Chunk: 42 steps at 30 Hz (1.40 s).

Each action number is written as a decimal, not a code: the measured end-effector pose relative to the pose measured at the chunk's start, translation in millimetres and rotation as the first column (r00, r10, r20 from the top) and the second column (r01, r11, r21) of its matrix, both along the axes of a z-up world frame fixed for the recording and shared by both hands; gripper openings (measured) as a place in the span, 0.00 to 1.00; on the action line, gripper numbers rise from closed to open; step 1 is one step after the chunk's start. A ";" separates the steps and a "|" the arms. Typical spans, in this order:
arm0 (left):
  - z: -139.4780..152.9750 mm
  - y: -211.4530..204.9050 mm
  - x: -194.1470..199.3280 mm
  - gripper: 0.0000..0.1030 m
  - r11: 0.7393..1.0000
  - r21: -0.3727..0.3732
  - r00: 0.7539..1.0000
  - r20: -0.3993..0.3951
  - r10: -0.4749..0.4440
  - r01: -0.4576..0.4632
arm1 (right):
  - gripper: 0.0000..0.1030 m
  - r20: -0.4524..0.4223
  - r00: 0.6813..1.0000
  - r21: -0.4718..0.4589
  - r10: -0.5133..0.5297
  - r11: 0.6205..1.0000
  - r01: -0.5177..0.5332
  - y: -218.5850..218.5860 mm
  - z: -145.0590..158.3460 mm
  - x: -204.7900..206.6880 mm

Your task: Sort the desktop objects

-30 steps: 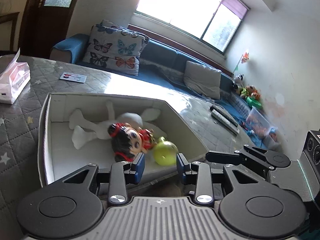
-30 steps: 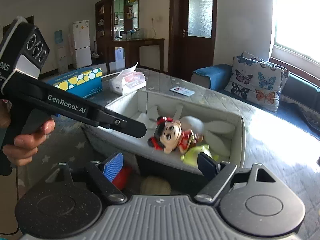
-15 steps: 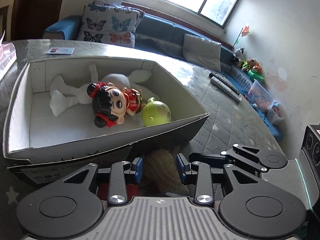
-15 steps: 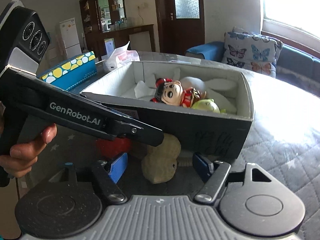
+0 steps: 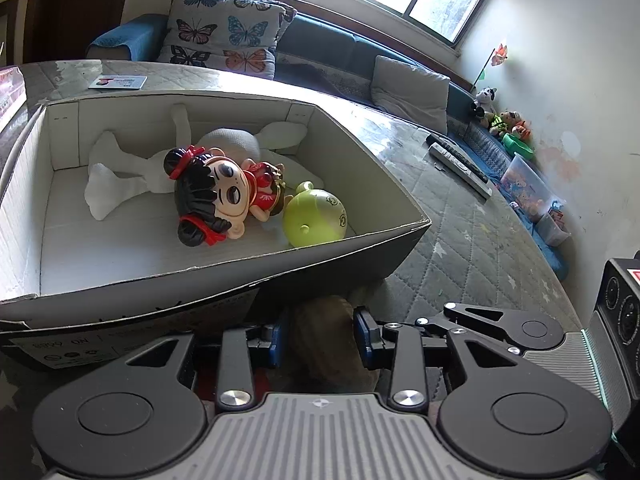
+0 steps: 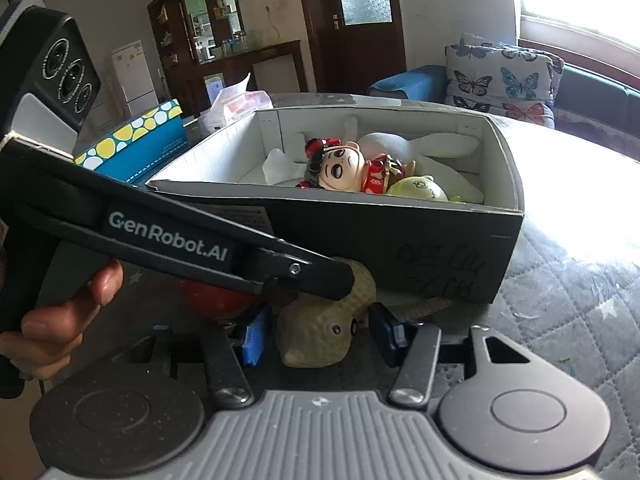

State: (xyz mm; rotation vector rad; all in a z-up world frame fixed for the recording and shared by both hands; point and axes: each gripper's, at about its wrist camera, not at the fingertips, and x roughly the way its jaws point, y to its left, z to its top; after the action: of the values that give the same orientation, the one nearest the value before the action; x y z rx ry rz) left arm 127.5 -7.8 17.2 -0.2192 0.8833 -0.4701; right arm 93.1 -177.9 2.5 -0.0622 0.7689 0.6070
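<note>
A tan peanut-shaped toy (image 6: 320, 328) lies on the table just in front of a cardboard box (image 6: 440, 236). My right gripper (image 6: 320, 340) is open with its fingers on either side of the toy. My left gripper (image 5: 318, 334) is open too, its fingers flanking the same toy (image 5: 320, 344) from the other side. The box (image 5: 224, 280) holds a doll with black hair and a red dress (image 5: 218, 196), a green round toy (image 5: 314, 218) and a white plush (image 5: 120, 176). A red object (image 6: 216, 300) lies next to the peanut toy, partly hidden.
A blue box with yellow dots (image 6: 136, 144) and a tissue pack (image 6: 236, 104) stand left of the cardboard box. Remote controls (image 5: 458, 164) lie on the quilted table at the right. A card (image 5: 118, 82) lies beyond the box. A sofa with butterfly cushions (image 5: 224, 40) is behind.
Both grippers have dropped from above the box to table level in front of it. The peanut toy now sits between the fingers of both.
</note>
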 end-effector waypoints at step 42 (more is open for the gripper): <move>41.2 24.5 69.0 0.36 0.990 -0.108 0.990 0.102 0.099 -0.088 | 0.41 0.095 0.995 0.025 -0.040 0.999 0.038 21.6 48.3 78.6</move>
State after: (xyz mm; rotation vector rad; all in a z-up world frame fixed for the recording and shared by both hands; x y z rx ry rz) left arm 196.5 16.7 58.4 -0.3258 0.7411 -0.4360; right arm 171.7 -156.4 50.8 -0.0545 0.6695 0.5712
